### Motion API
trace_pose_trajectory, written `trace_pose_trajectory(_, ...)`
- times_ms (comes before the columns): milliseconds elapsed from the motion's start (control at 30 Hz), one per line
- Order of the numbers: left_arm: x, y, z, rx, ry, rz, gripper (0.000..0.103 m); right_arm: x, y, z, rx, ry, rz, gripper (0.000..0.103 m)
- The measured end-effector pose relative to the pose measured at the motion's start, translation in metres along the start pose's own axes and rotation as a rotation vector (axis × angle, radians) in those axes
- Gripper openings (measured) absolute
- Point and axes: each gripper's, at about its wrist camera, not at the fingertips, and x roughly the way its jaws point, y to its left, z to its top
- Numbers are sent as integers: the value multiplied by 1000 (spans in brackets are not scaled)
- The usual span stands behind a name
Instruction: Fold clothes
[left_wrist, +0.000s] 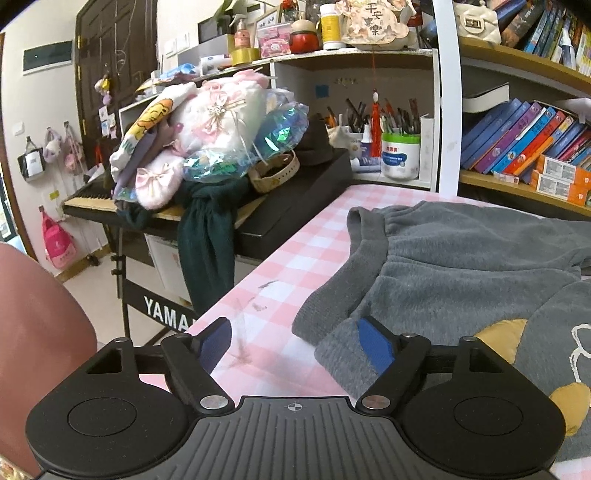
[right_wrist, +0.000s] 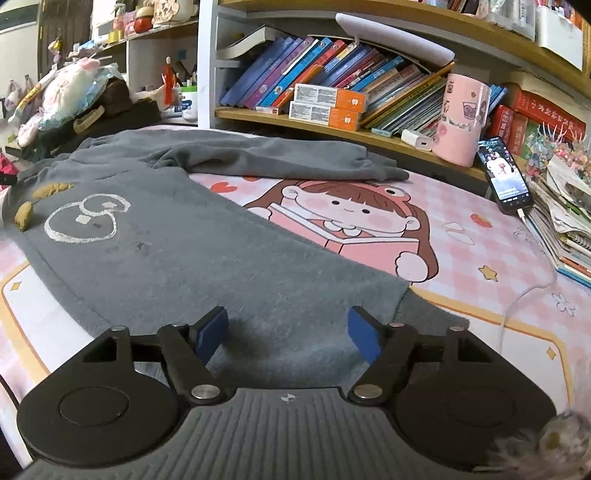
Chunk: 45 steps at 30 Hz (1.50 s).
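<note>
Gray sweatshirt (right_wrist: 177, 236) spread on the pink table (right_wrist: 480, 258).
Soft, limp fleece; take the near hem. Left gripper (left_wrist: 295, 343) and right gripper (right_wrist: 288, 328) both spread, empty.

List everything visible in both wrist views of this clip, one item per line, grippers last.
Grey fleece sweatshirt with white outline print: one, spread on the table, one sleeve lying along the far edge.
Pink checked tablecloth with cartoon girl: one, covering the table.
Pink printed cup: one, on the lower shelf.
Black smartphone: one, screen lit, leaning by the cup.
Black keyboard piano: one, left of the table, piled with clothes and toys.
Left gripper: open, beside a sleeve cuff.
Right gripper: open, over the sweatshirt hem.
</note>
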Motion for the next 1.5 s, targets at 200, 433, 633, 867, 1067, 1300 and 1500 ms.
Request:
trace_pose_trajectory(200,6,4,-1,-45,9,-12,79,1,0,-2,5,-2,1,76)
trace_pose_trajectory(433,14,8,-2,-98,32,-48,63,0,0,-2,5,0,-3,76)
trace_pose_trajectory(633,28,22,2,-241,66,-94,24,0,2,-2,4,5,28,77)
trace_pose_trajectory(867,32,21,5,-239,73,-61,23,1,10,-3,-1,2,81,79)
trace_pose_trajectory(1067,30,26,2,-242,75,-67,24,1,9,-3,3,2,84,79)
trace_pose_trajectory(1300,22,21,4,-193,53,-5,50,1,9,-3,3,1,83,79)
trace_pose_trajectory(1500,-4,15,7,-140,-36,48,55,-16,0,0,46,-58,64,67)
